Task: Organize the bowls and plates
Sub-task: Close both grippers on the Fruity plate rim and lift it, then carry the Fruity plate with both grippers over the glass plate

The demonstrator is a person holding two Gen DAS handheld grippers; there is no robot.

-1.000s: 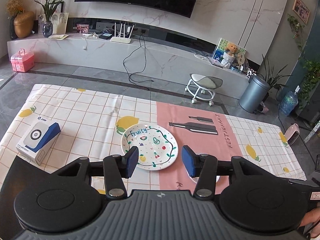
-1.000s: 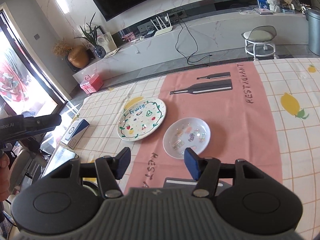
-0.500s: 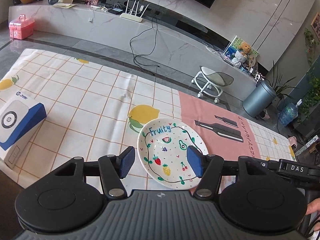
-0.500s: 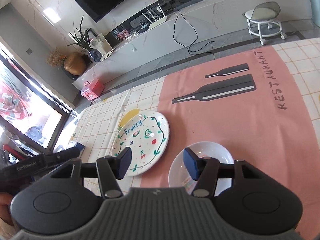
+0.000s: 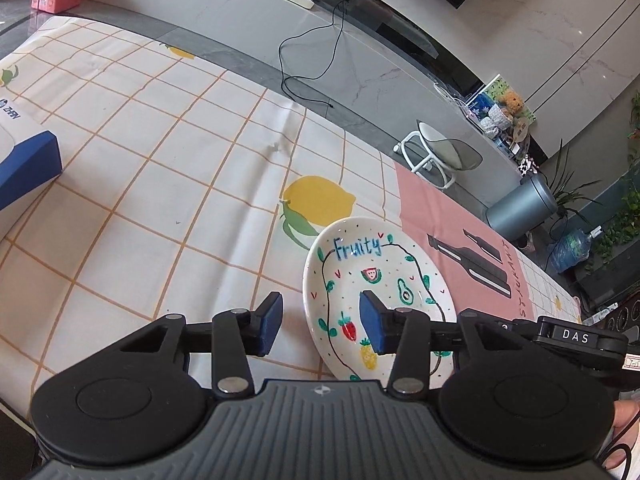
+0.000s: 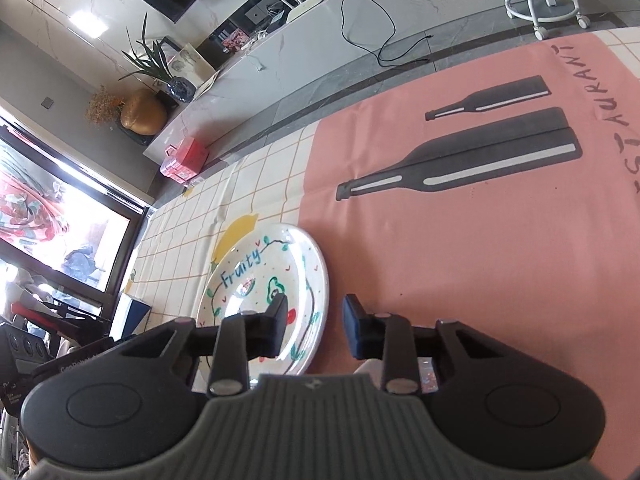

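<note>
I have both grippers low over the tablecloth, each coming at the fruit-patterned plate (image 5: 376, 280) from its own side. Nearest to me in the left wrist view, the left gripper (image 5: 318, 326) straddles the plate's left rim: one pad hangs over bare cloth just outside it, the other over the painted strawberry inside. Its jaws have just been closing, but they stand apart, with the rim between them and not pinched.

In the right wrist view the right gripper (image 6: 314, 326) straddles the opposite rim, one pad over the plate's inside, the other over the pink placemat (image 6: 480, 240). Its jaws have just been closing too, and a clear gap remains, so nothing is held. The small bowl (image 6: 424, 372) sits on the pink placemat close to the near edge of the table, almost hidden under that gripper's body, just beside the plate.

To do this well I judge I should commit one gripper to the plate only. I would seat the rim deep between the pads before clamping, since glazed china could slip from a shallow bite. I would send the other gripper to the bowl.

Farther off, the blue-and-white box (image 5: 24, 160) lies by the table's left edge, clear of the work.
</note>
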